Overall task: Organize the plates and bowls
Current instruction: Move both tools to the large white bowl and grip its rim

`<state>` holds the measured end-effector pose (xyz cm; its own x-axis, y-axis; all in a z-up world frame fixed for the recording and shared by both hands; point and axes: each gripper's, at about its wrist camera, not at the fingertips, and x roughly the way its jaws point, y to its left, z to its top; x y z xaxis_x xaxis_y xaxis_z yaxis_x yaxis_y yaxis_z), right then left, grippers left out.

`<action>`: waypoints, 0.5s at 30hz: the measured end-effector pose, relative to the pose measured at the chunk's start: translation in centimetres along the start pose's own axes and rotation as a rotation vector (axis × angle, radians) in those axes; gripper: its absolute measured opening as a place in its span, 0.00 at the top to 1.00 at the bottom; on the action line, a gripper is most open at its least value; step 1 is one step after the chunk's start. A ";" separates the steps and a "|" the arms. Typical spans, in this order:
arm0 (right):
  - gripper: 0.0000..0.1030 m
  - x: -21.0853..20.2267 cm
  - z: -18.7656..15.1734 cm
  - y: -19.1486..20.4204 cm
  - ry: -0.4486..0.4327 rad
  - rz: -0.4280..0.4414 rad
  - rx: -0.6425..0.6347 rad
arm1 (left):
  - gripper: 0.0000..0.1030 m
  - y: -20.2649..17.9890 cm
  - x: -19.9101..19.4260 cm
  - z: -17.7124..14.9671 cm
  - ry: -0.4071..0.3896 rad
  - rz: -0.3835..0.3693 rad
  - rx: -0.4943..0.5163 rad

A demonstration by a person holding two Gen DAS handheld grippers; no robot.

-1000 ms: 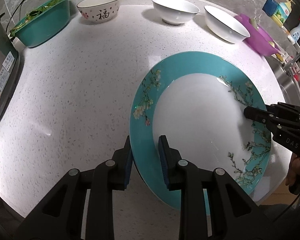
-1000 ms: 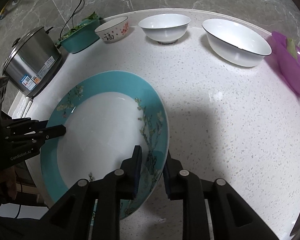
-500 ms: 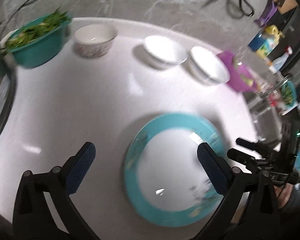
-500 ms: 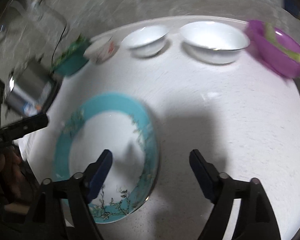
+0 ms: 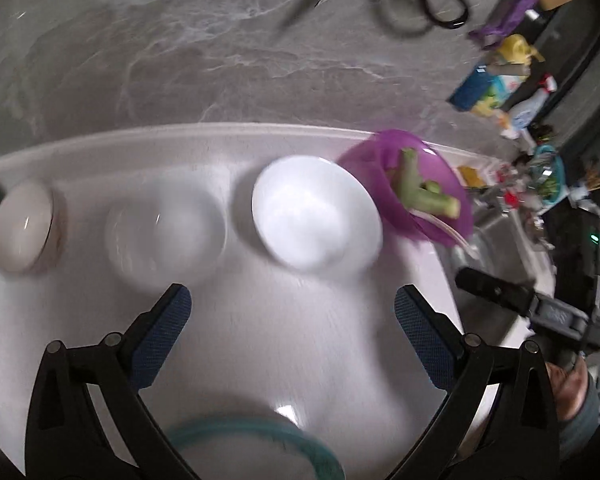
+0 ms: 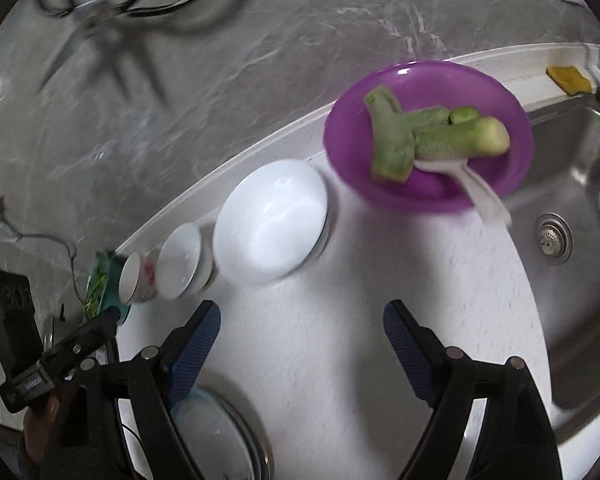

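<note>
Both claws hang above the white counter (image 5: 300, 344), pointing down and forward at the row of bowls along the back edge. The left gripper (image 5: 292, 332) has its blue-padded fingers spread wide apart with nothing between them but bare counter; they have just been opening. The right gripper (image 6: 300, 340) is likewise spread, its jaws having just parted, and nothing sits between its pads either.

The teal-rimmed plate (image 5: 260, 440) lies flat on the counter at the near edge, below and behind both grippers, touched by neither. From the right wrist view it shows only as a curved edge (image 6: 220, 432) beside the left finger.

Ahead, the large white bowl (image 5: 316, 212) stands just beside the purple bowl (image 5: 416, 184), which holds pieces of green vegetable (image 6: 424, 136) and a white spoon. Left of the large bowl is a smaller white bowl (image 5: 168, 224), then a patterned bowl (image 5: 20, 232). All are blurred. The steel sink (image 6: 572, 208) lies to the right of the counter. A hand (image 5: 568, 388) grips the right tool.
</note>
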<state>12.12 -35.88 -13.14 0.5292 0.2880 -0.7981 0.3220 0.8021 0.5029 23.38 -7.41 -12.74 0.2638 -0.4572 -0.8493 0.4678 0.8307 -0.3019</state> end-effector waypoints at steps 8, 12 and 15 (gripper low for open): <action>0.17 4.8 2.8 -1.6 0.056 -0.010 0.036 | 0.00 0.1 7.9 8.1 0.087 0.149 0.068; 0.22 6.8 3.0 -1.8 0.076 -0.007 0.045 | 0.01 0.7 11.4 10.4 0.149 0.174 0.086; 0.27 7.8 3.4 -1.9 0.077 -0.009 0.059 | 0.01 1.0 13.3 10.9 0.185 0.169 0.109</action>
<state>18.34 -36.98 -19.22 0.4648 0.3219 -0.8248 0.3735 0.7733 0.5123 36.56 -16.13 -19.58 0.1918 -0.2409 -0.9514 0.5211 0.8465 -0.1093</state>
